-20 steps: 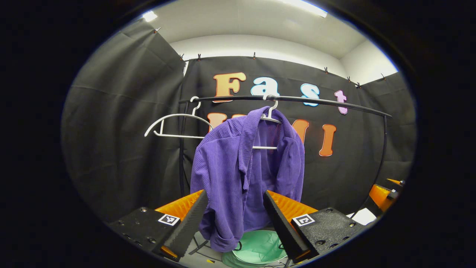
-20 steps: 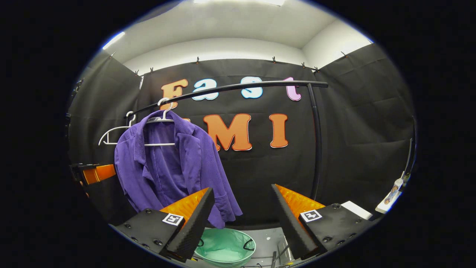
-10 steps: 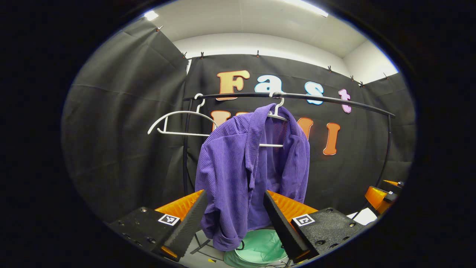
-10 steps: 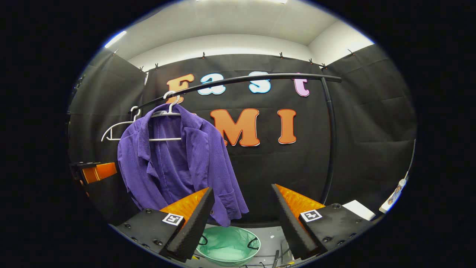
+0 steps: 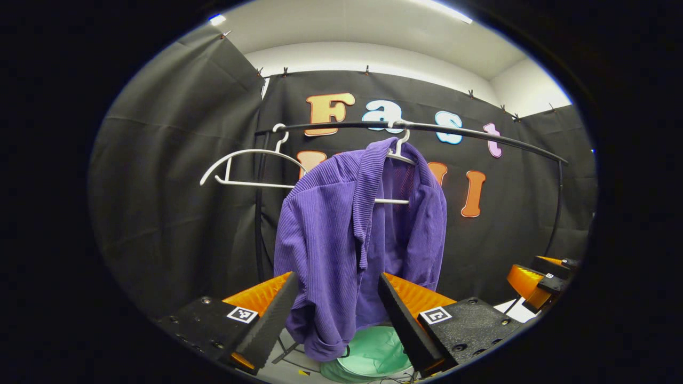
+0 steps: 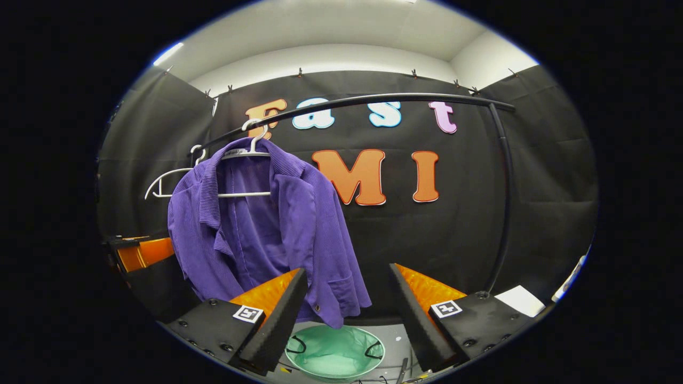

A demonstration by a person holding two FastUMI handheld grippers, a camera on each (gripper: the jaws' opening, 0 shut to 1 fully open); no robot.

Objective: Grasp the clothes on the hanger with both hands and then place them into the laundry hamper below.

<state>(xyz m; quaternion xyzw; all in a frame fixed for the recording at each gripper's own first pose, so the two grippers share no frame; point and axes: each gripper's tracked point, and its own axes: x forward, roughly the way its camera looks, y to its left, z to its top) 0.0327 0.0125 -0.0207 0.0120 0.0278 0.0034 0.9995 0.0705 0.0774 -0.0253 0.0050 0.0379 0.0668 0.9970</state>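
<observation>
Reaching toward a hanging garment, two hand-held grippers are both spread wide and hold nothing. In the left gripper view, the left gripper points almost straight at a purple jacket, whose lower hem hangs between its open fingers but apart from them. In the right gripper view, the right gripper aims to the right of the jacket, which lies ahead and to its left, so the left gripper looks the nearer and better lined up. The jacket's long axis runs straight down from a white hanger hooked on a black rail. Directly beneath sits the green laundry hamper, open-topped. An empty white hanger hangs beside the jacket on its left. There is open room to the jacket's right, up to the rail's upright post.
</observation>
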